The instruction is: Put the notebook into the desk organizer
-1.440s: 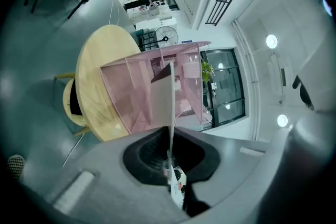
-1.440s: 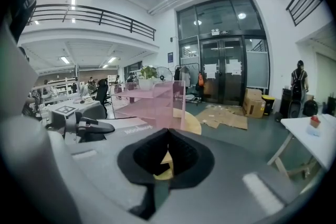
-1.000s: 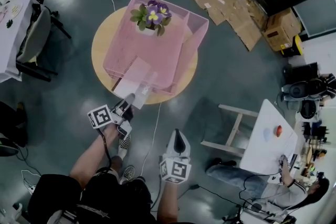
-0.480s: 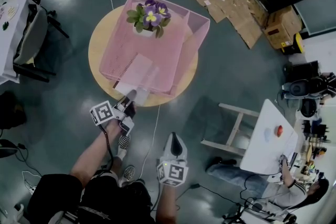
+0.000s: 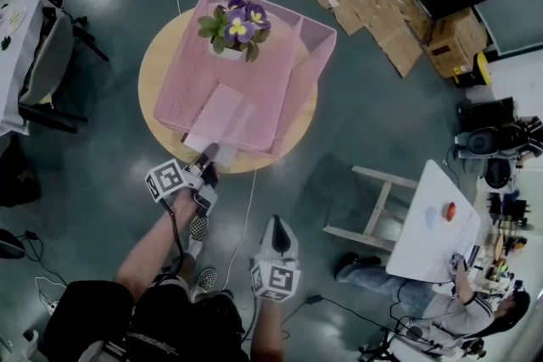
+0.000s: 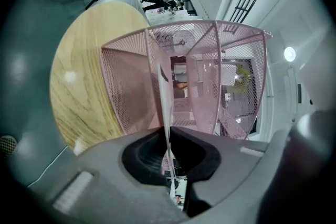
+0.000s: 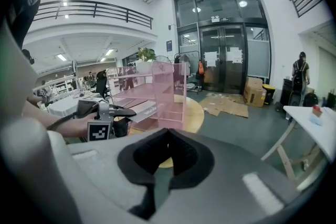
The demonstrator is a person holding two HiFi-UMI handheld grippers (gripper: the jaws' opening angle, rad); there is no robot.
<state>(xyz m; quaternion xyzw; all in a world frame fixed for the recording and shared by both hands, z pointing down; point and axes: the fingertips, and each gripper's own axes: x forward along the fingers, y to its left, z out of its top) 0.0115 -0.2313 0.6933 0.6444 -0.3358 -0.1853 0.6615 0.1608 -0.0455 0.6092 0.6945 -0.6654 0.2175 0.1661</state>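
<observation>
The pink mesh desk organizer (image 5: 316, 53) stands on a round wooden table (image 5: 151, 74). The pale notebook (image 5: 219, 116) lies mostly inside the organizer's lower shelf, its near end sticking out. My left gripper (image 5: 206, 158) is shut on that near end. In the left gripper view the notebook (image 6: 165, 107) shows edge-on between the jaws of the left gripper (image 6: 169, 139), reaching into the organizer (image 6: 126, 86). My right gripper (image 5: 277, 226) hangs back from the table, shut and empty; in its own view the right gripper (image 7: 167, 136) shows jaws together.
A potted plant with purple and yellow flowers (image 5: 231, 25) sits on top of the organizer's far end. A cable (image 5: 246, 220) runs across the floor near the table. A wooden stool (image 5: 377, 212) and a white table (image 5: 433, 225) stand to the right.
The notebook has slid farther into the organizer with my left gripper still on it. The right gripper has drifted slightly left.
</observation>
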